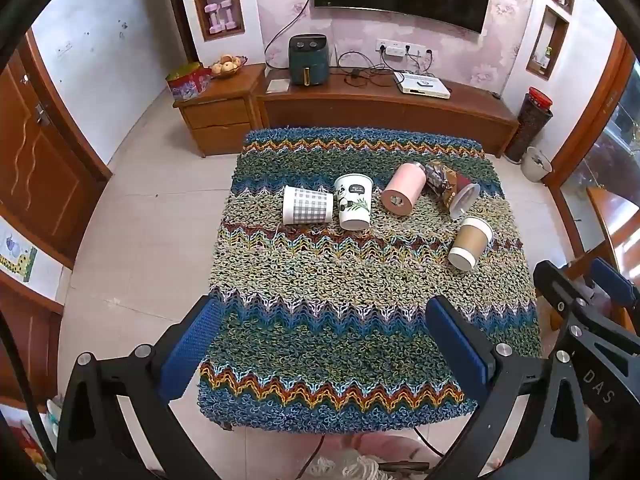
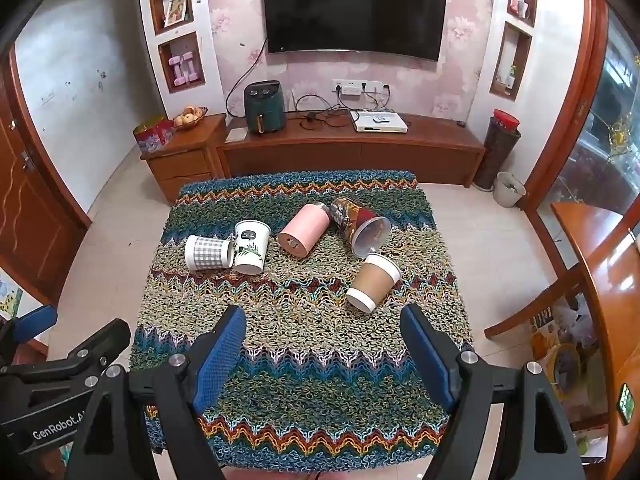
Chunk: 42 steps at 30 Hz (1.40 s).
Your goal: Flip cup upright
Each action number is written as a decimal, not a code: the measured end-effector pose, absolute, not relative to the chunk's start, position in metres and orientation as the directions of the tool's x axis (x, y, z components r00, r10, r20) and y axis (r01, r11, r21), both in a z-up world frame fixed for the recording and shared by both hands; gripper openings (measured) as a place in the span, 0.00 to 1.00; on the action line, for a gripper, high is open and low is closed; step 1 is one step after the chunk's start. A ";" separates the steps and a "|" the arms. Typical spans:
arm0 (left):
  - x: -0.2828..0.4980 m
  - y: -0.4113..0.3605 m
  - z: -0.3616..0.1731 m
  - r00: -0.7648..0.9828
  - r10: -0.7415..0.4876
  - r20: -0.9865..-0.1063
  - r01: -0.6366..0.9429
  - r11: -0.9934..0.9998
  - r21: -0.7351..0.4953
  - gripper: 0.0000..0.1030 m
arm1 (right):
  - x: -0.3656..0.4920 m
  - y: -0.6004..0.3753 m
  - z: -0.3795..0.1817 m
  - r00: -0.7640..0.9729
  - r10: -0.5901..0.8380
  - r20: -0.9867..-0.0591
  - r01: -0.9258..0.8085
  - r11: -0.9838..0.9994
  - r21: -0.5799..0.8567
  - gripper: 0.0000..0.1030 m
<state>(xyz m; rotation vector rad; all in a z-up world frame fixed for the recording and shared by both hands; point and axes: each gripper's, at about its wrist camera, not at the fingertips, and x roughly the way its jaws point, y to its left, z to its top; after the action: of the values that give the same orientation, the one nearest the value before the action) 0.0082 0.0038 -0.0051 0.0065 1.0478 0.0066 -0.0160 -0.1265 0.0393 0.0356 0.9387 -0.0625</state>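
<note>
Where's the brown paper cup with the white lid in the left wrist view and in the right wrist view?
Left wrist view: brown cup lies on its side right of centre, nearest of the cups.
Right wrist view: brown cup lies just right of centre, beyond the open right gripper.
Shared landmark: the pink cup lying behind it, to its left.

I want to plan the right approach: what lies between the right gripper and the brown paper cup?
Only bare knitted cloth lies between the open right gripper and the brown paper cup, which lies on its side; the right wrist view shows this.
</note>
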 end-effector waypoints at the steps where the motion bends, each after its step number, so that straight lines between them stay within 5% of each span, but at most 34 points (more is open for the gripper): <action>1: 0.007 0.002 -0.004 0.500 0.011 -0.866 -0.003 1.000 0.011 0.99 | -0.015 -0.126 0.040 0.588 -0.038 -0.808 0.068 0.998 0.003 0.78; 42: 0.012 0.002 -0.003 0.495 0.013 -0.869 0.000 1.000 0.014 0.99 | -0.004 -0.123 0.040 0.579 -0.065 -0.813 0.082 0.996 -0.021 0.78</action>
<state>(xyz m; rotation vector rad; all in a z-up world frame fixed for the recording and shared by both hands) 0.0122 0.0025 -0.0033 0.0127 1.0529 0.0079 -0.0044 -0.1226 0.0400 0.0193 0.9495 -0.0860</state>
